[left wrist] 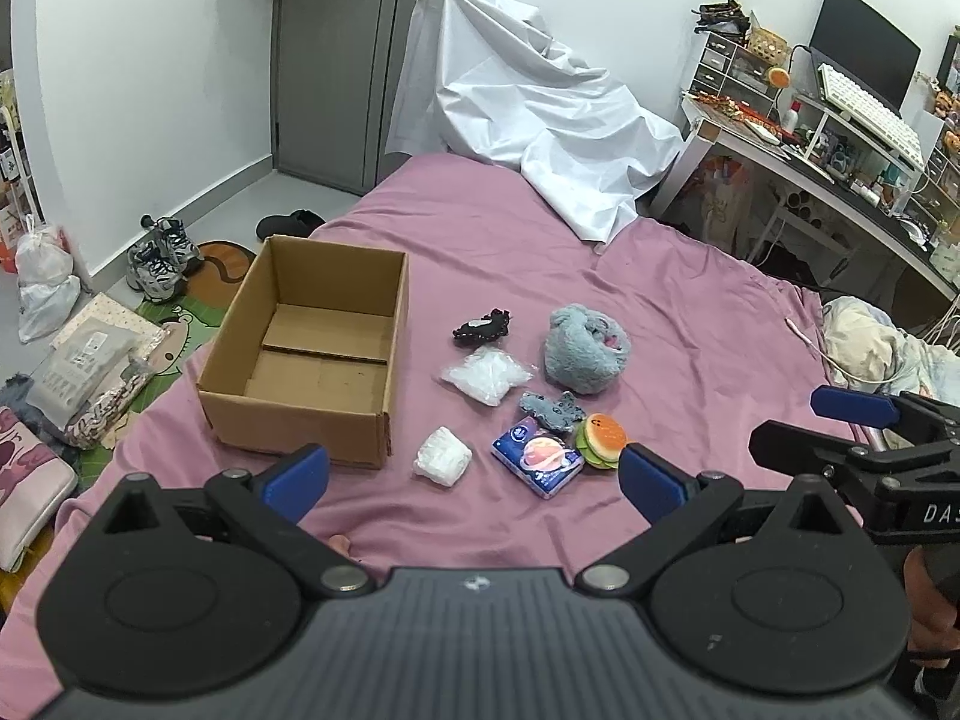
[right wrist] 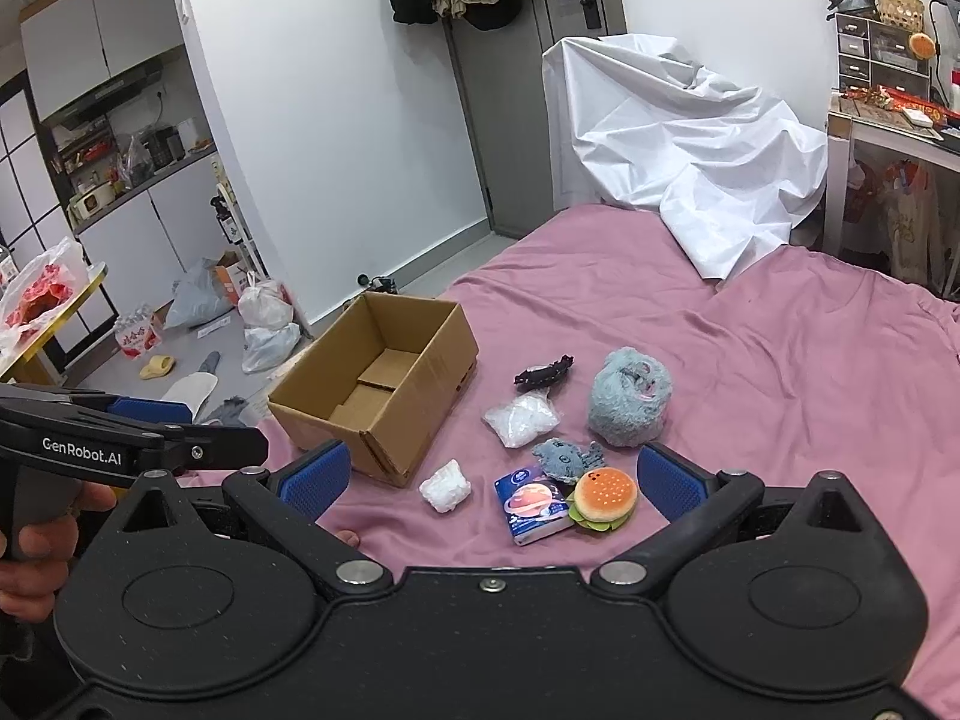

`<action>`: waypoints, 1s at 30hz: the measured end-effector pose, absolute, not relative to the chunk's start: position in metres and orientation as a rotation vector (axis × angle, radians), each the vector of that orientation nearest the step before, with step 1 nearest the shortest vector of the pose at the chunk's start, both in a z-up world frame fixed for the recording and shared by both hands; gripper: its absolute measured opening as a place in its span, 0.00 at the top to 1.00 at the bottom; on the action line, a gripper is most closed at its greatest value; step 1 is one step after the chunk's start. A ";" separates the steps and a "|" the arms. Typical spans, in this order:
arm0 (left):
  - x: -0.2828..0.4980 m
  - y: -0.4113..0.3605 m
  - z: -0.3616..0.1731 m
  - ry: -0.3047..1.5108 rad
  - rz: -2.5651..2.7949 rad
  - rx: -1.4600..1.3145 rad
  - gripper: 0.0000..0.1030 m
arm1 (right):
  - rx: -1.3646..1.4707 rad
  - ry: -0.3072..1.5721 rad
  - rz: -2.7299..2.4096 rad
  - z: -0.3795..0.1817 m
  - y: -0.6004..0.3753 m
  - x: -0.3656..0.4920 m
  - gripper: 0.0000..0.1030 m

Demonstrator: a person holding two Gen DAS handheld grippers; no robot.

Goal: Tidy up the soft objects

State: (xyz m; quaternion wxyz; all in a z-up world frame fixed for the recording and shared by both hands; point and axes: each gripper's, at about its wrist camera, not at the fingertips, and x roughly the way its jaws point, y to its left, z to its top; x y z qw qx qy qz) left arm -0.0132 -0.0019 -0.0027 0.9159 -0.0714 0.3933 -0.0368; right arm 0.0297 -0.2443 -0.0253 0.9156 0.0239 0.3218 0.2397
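Nothing is held yet: both the left gripper [left wrist: 474, 468] and the right gripper [right wrist: 492, 474] hover over the pink bedsheet [left wrist: 660, 312] with fingers spread wide and empty. The cardboard box [left wrist: 312, 354] sits open and bare inside, and every soft thing lies to its right: a white wad [left wrist: 443, 456] just beside its near corner, a clear bag [left wrist: 489, 375] and a black scrunchie [left wrist: 483, 325] further right, a grey plush [left wrist: 585, 348] beyond those.

Crowding looks the likeliest trouble. The tissue pack [left wrist: 538, 463], burger toy [left wrist: 601, 441] and small grey knit piece [left wrist: 552, 411] touch or overlap one another, so a pinch on one may drag a neighbour. The clear bag seems slippery and could slide out of the pads. The loose sheet could also be caught in a low grip.

Near the box's right wall nothing blocks a drop, though that wall must be cleared
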 end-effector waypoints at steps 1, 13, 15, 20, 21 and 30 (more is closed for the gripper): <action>-0.014 -0.003 -0.003 0.809 -0.078 -0.147 0.01 | 0.048 0.662 0.491 -0.025 -0.244 0.030 0.00; -0.013 -0.005 -0.001 0.805 -0.095 -0.171 0.01 | 0.041 0.657 0.456 -0.017 -0.251 0.029 0.00; -0.013 -0.005 0.000 0.805 -0.096 -0.177 0.01 | 0.042 0.657 0.453 -0.017 -0.252 0.027 0.00; -0.016 -0.006 0.002 0.802 -0.101 -0.169 0.01 | 0.044 0.656 0.447 -0.016 -0.253 0.023 0.00; -0.016 -0.006 0.003 0.803 -0.101 -0.167 0.01 | 0.044 0.656 0.446 -0.016 -0.253 0.023 0.00; -0.020 -0.008 0.006 0.803 -0.108 -0.160 0.01 | 0.048 0.648 0.437 -0.013 -0.257 0.020 0.00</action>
